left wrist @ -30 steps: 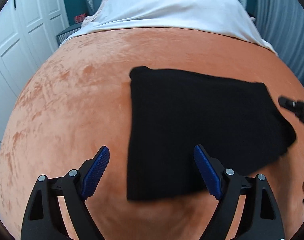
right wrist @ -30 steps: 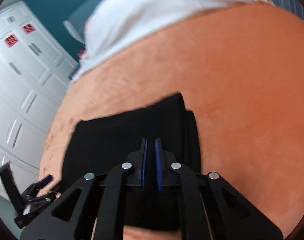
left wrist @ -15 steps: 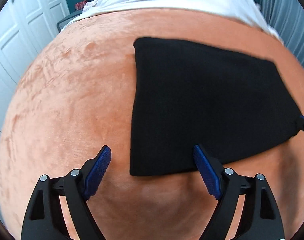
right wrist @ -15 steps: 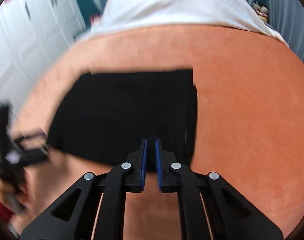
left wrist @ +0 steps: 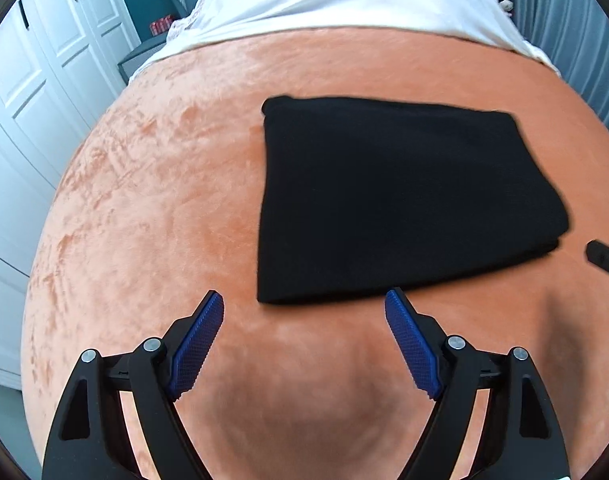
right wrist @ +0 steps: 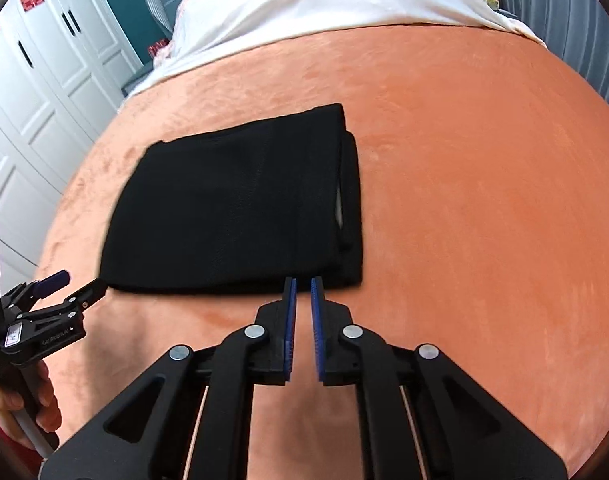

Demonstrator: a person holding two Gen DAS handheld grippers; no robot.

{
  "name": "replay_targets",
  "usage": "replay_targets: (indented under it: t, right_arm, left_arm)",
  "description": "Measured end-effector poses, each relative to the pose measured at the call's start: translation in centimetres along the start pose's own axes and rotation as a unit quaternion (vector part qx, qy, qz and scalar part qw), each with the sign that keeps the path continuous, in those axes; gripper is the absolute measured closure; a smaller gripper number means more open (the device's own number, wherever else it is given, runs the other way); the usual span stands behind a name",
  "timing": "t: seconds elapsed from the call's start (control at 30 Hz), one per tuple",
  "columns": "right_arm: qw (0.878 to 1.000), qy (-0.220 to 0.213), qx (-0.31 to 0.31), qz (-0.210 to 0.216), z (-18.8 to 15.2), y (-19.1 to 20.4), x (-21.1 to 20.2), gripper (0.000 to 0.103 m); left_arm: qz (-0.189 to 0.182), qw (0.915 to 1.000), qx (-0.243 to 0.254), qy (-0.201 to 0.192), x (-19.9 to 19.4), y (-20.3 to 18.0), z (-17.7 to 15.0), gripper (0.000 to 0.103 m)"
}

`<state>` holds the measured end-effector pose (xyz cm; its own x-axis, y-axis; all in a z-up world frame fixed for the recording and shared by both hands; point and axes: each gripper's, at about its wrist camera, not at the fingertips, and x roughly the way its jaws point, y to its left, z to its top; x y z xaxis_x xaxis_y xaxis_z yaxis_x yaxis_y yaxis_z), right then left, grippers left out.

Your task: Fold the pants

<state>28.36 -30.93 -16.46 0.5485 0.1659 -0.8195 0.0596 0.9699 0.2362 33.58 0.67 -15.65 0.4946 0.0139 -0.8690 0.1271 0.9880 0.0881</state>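
A: Since half a second back both grippers have pulled away from the pants [left wrist: 404,200]; the right gripper [right wrist: 302,292] was over the near hem then and now sits just off it, and the blur has settled.

B: Start at the left, then.

A: White wardrobe doors [left wrist: 44,100] at the far left. Next the left gripper [left wrist: 304,312], jaws spread wide with nothing between its blue pads [left wrist: 200,340], hovering over the orange blanket [left wrist: 144,200] just short of the pants' near left corner.

B: And the pants themselves?

A: A black folded rectangle lying flat in the middle of the blanket, layered edges showing on its right side. Neither tool touches it.

B: The right one?

A: Its jaws stand nearly together, a narrow slit between the pads, holding nothing, tips just in front of the near edge. Beyond, a white sheet [right wrist: 324,0] covers the far end of the bed.
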Motion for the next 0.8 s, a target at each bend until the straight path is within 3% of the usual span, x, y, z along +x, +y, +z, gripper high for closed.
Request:
replay_targets:
  t: [0.3, 0.37, 0.43, 0.47, 0.57, 0.67, 0.8]
  right_arm:
    - [1.0, -0.01, 0.006, -0.012, -4.5, 2.9, -6.2, 0.095]
    - [1.0, -0.018, 0.017, -0.014, -5.5, 3.3, -7.9, 0.077]
    - [0.999, -0.035, 0.021, -0.015, -6.5, 3.9, -10.0, 0.038]
    - [0.999, -0.045, 0.018, -0.02, -6.9, 4.3, -10.9, 0.036]
    - [0.997, -0.066, 0.0, -0.037, -8.0, 5.5, -13.8, 0.034]
    - [0.997, -0.077, 0.004, -0.028, -9.0, 6.0, -16.1, 0.022]
    - [0.996, -0.087, 0.003, -0.026, -10.2, 6.4, -18.3, 0.021]
  left_arm:
    - [-0.02, 0.9985, -0.021, -0.046, -10.5, -1.5, -3.6, 0.022]
    - [-0.007, 0.9981, -0.022, -0.057, -12.4, -1.9, -4.8, 0.022]
    - [0.002, 0.997, -0.029, -0.072, -14.8, -1.9, -6.2, 0.018]
    - [0.002, 0.9964, -0.036, -0.076, -15.9, -1.9, -6.8, 0.01]
    - [-0.004, 0.9956, -0.046, -0.081, -18.4, -2.0, -8.2, 0.011]
    - [0.01, 0.995, -0.043, -0.089, -19.9, -2.2, -9.1, 0.011]
    - [0.012, 0.9938, -0.033, -0.106, -22.4, -2.7, -10.7, 0.011]
